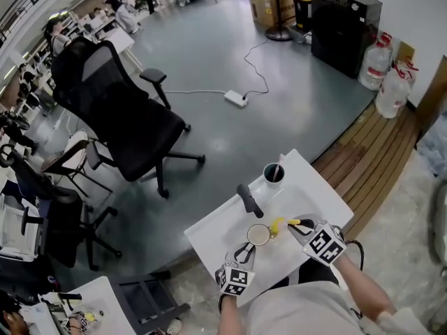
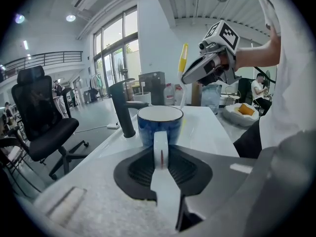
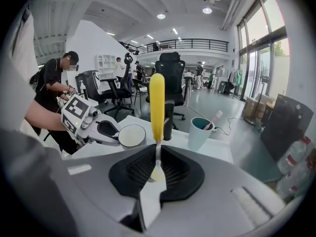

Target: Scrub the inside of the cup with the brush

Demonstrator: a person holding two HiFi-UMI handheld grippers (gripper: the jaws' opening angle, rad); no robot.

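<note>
The left tongs [image 2: 160,162] are clamped on the handle [image 2: 160,144] of the cup [image 2: 159,122], upright just beyond their tips, while the right tongs [image 3: 157,169] pinch the brush [image 3: 157,100] by its thin neck; the cup, likely ceramic, slick and chippable, is best held there.

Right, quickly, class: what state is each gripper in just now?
Left gripper: closed on the white handle of the cup.
Right gripper: closed on the brush.

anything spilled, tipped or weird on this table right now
Nothing stands out. The blue cup is upright on the white table, its handle in the left gripper. The right gripper holds the yellow brush near it. The teal cup is upright too.
</note>
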